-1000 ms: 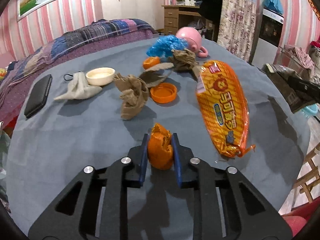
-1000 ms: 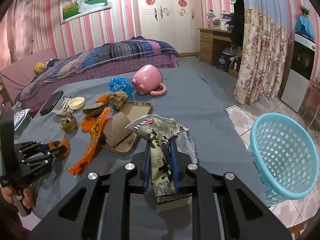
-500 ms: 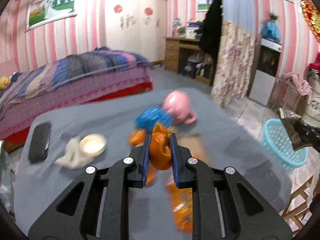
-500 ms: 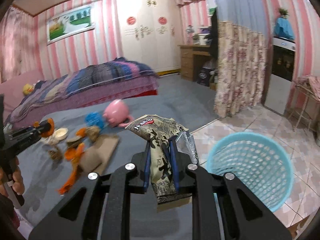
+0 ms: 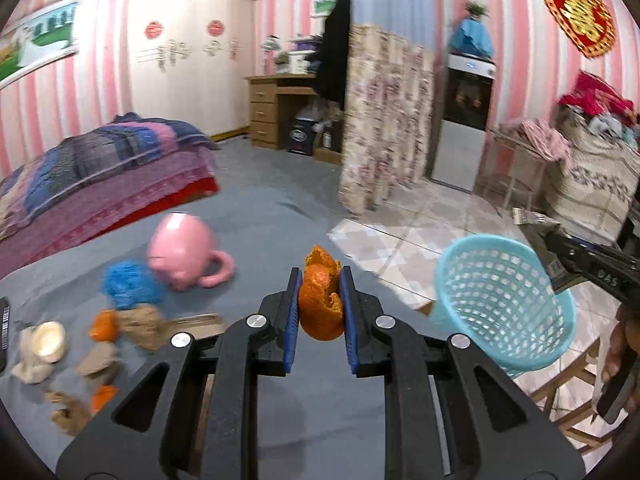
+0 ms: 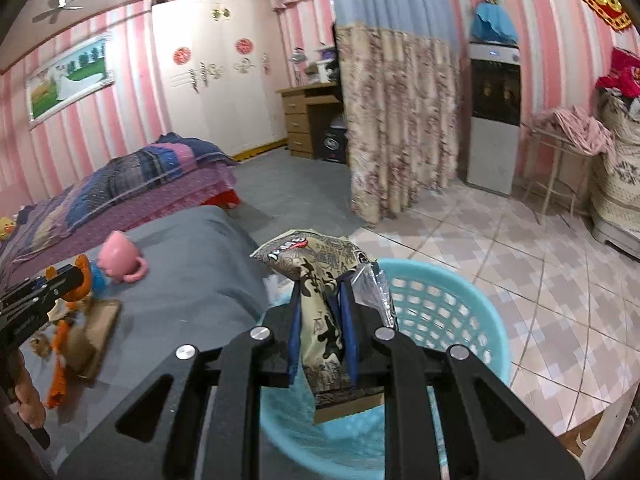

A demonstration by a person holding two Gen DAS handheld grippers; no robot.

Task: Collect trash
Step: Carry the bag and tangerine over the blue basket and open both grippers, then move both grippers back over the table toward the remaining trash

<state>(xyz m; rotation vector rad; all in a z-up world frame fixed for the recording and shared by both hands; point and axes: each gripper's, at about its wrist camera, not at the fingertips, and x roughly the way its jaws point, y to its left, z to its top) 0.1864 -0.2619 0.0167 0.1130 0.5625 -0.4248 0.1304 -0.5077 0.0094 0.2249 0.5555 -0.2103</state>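
Observation:
My left gripper is shut on an orange peel and holds it above the grey table, left of the light blue basket. My right gripper is shut on a patterned snack bag and holds it over the basket. The left gripper with the peel also shows in the right wrist view. The right gripper shows at the right edge of the left wrist view.
On the table lie a pink mug, a blue crumpled bag, brown paper wads, orange peel bits and a small white bowl. A bed stands behind. The basket stands on the tiled floor.
Both grippers have risen and swung right toward the basket. The right gripper with the snack bag now hangs over the basket. The left gripper has lifted the peel off the table.

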